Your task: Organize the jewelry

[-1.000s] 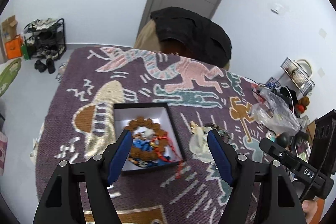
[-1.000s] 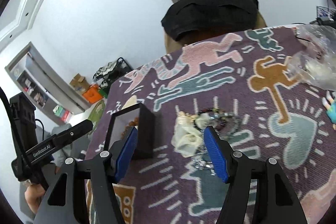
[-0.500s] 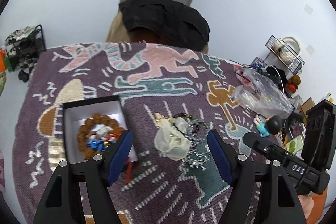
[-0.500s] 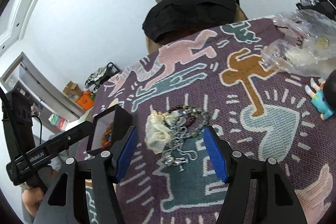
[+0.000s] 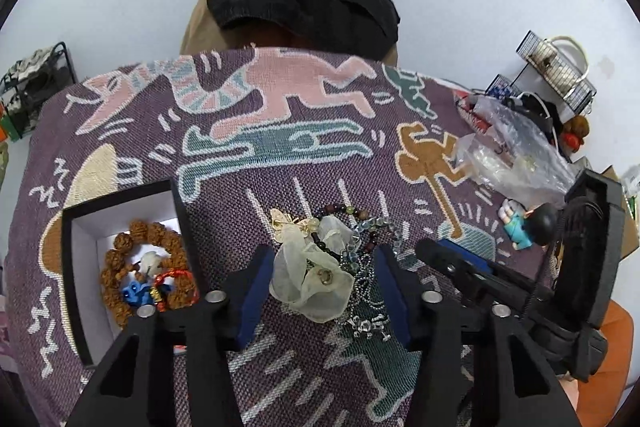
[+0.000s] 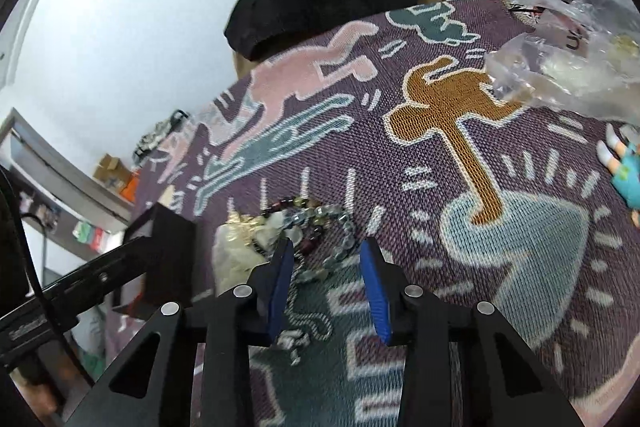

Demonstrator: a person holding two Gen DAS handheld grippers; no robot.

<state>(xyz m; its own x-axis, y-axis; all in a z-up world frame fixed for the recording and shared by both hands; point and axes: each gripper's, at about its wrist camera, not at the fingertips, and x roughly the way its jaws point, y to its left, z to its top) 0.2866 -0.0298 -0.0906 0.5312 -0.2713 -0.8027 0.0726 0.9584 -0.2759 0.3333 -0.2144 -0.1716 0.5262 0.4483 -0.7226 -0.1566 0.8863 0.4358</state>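
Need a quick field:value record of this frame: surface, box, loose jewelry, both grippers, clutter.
surface: purple woven cloth with cartoon figures
box: open black box with white lining, left side of cloth
box contents: brown bead bracelet with blue and red bits inside
loose pile: cream sheer fabric pouch, mixed bead bracelets, silver chain, on cloth right of box
left gripper: open, straddling the pouch
right gripper: open, over the bead bracelets
clutter: clear plastic bag, small doll figure at right

No legible txt; blurred, unreadable label on left gripper (image 6: 24,331) body.
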